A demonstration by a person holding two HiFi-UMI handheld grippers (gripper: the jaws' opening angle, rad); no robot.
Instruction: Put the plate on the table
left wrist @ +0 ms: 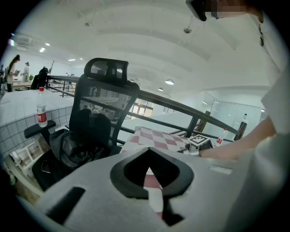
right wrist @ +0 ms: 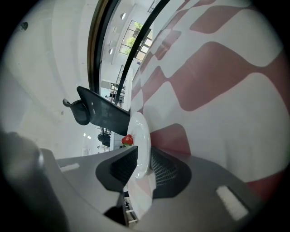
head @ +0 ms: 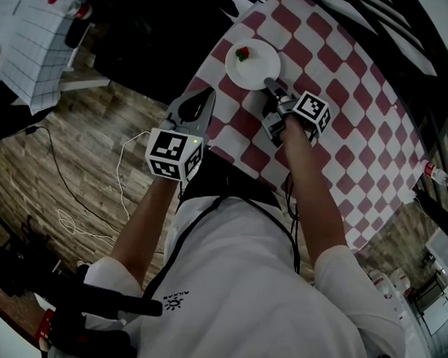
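A white plate (head: 253,64) carrying a red strawberry (head: 242,54) lies flat on the red-and-white checked table (head: 340,116), near its far corner. My right gripper (head: 270,84) reaches to the plate's near rim. In the right gripper view that rim (right wrist: 139,136) runs between the two dark pads of the right gripper (right wrist: 142,163), with a thin gap on one side and the strawberry (right wrist: 127,140) just beyond. The pads do not press on it. My left gripper (head: 205,97) hovers at the table's left edge, its tips together and nothing in it (left wrist: 148,152).
A black office chair (left wrist: 99,104) stands beyond the table's left edge, with a metal railing behind it. A bottle (left wrist: 41,113) sits on a white gridded table at the left. Another bottle (head: 436,173) stands at the table's right edge. A white cable (head: 90,204) lies on the wooden floor.
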